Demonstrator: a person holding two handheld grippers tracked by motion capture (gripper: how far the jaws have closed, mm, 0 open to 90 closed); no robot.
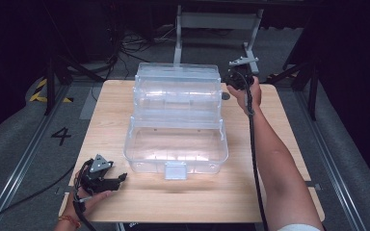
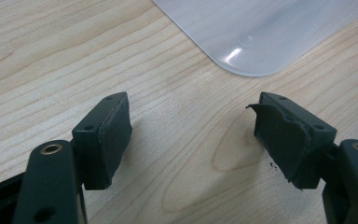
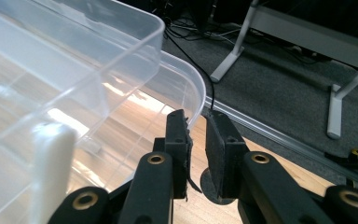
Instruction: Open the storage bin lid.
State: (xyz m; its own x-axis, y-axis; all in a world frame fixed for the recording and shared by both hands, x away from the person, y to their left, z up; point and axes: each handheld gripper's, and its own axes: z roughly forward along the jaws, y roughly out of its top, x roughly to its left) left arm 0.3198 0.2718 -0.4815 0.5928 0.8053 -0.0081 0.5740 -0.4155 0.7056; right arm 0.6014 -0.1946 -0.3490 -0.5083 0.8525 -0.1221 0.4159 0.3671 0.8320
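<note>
One clear plastic tiered box (image 1: 176, 120) stands open at centre frame on one wooden table (image 1: 125, 202), the right gripper (image 1: 235, 81) at its upper-right corner, jaws pinching the thin rim, the left gripper (image 1: 120, 179) lower left, jaws spread, empty.

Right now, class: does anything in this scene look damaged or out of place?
Yes. The rubber pads are torn: a ragged flap hangs off one of the left gripper's fingers, and a strip peels from the right gripper's fingers beside the clear plastic box.
</note>
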